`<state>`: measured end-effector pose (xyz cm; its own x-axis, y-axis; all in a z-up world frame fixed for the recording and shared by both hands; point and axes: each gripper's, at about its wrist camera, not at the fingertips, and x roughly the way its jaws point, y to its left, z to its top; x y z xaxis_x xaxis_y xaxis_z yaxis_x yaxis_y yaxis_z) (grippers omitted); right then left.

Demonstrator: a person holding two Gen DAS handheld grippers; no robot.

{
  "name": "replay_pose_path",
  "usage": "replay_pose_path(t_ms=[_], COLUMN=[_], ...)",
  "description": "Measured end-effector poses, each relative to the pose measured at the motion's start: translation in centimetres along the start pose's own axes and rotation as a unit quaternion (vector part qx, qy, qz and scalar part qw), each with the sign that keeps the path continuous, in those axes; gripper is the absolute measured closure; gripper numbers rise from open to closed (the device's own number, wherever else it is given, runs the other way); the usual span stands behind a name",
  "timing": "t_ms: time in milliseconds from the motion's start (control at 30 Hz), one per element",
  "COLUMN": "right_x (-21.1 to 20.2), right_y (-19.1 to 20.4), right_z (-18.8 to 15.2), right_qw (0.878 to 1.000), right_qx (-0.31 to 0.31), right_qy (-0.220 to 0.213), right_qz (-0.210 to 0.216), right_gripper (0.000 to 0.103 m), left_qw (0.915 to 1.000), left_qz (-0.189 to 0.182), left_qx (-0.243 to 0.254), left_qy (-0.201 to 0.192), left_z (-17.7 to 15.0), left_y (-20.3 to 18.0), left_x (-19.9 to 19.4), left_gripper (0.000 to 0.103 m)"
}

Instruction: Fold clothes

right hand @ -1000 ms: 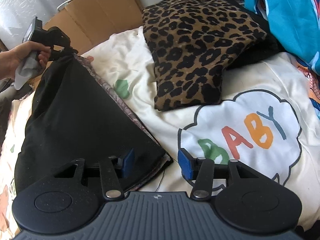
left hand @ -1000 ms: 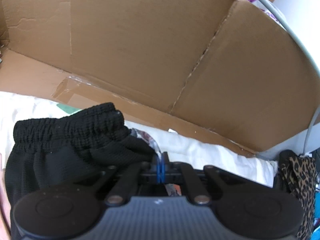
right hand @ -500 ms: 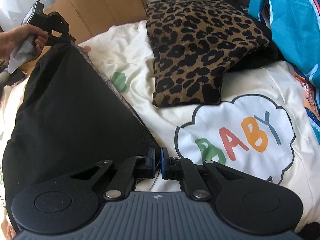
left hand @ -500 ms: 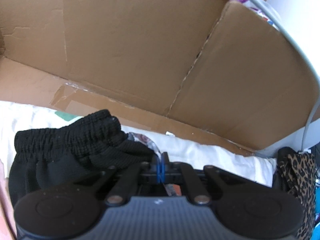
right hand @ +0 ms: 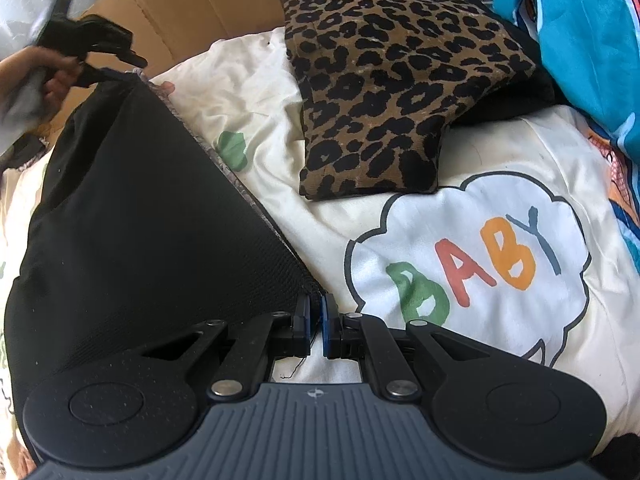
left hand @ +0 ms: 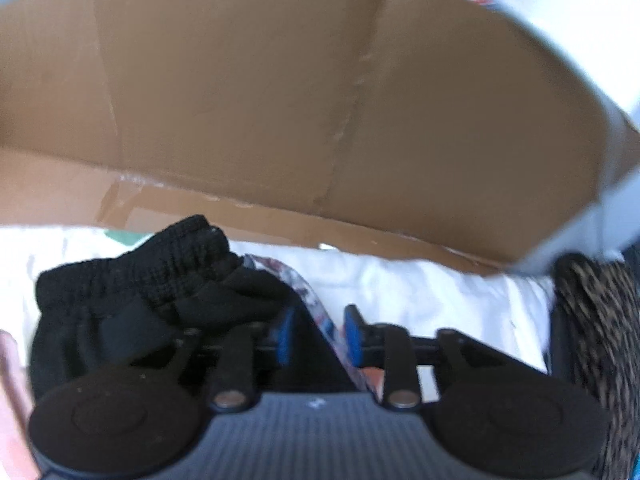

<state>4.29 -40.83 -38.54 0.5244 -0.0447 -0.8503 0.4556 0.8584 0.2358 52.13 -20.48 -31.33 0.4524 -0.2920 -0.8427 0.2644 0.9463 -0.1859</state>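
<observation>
A black garment [right hand: 140, 220] with an elastic waistband [left hand: 132, 280] and a patterned edge lies spread on the bed. Its near corner is pinched in my right gripper [right hand: 316, 322], which is shut. The far waistband corner lies under my left gripper [left hand: 319, 334]. Its jaws are opening, and the patterned edge runs between the blue pads [left hand: 284, 336] without being pressed. The right wrist view shows that left gripper [right hand: 134, 62] at the top left, held by a hand [right hand: 44, 80].
A folded leopard-print garment [right hand: 392, 80] lies on the cream "BABY" blanket [right hand: 480, 260], and shows at the right edge [left hand: 600, 320] of the left view. Brown cardboard [left hand: 280, 100] stands behind the bed. A blue garment [right hand: 580, 40] sits at the far right.
My left gripper's jaws have parted from the waistband corner and the gripper has lifted slightly. My right gripper went from open to shut on the garment's near corner and has stayed in place.
</observation>
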Motion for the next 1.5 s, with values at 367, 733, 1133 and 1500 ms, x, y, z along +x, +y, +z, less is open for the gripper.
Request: replay_pose_path(t_ms=[367,733,1133,1500], right_x=[0.2,0.3,-2.2,-2.1], right_y=[0.1,-0.1,2.3,3.8], right_z=[0.0,0.1,1.3,1.2], right_qw=[1.0,1.0,0.999,0.997], right_qx=[0.001,0.017,-0.017,-0.018], right_qy=[-0.001,0.009,-0.042,-0.066], right_qz=[-0.004,-0.011,-0.021,0.036], right_gripper=[0.1,0.096,0.082,0.082], left_qw=[0.9888,0.9819,0.9851,0.9837], left_qz=[0.001,0.034,-0.005,0.012], left_qx=[0.131,0.172,0.166,0.178], left_qy=[0.072,0.072,0.043,0.021], left_z=[-7.4,-7.4,-5.3,-3.8], left_y=[-2.6,-5.5,-4.9,1.0], left_x=[-0.4,2.2,-3.4,-8.3], left_gripper=[0.072,0.071,0.063,0.062])
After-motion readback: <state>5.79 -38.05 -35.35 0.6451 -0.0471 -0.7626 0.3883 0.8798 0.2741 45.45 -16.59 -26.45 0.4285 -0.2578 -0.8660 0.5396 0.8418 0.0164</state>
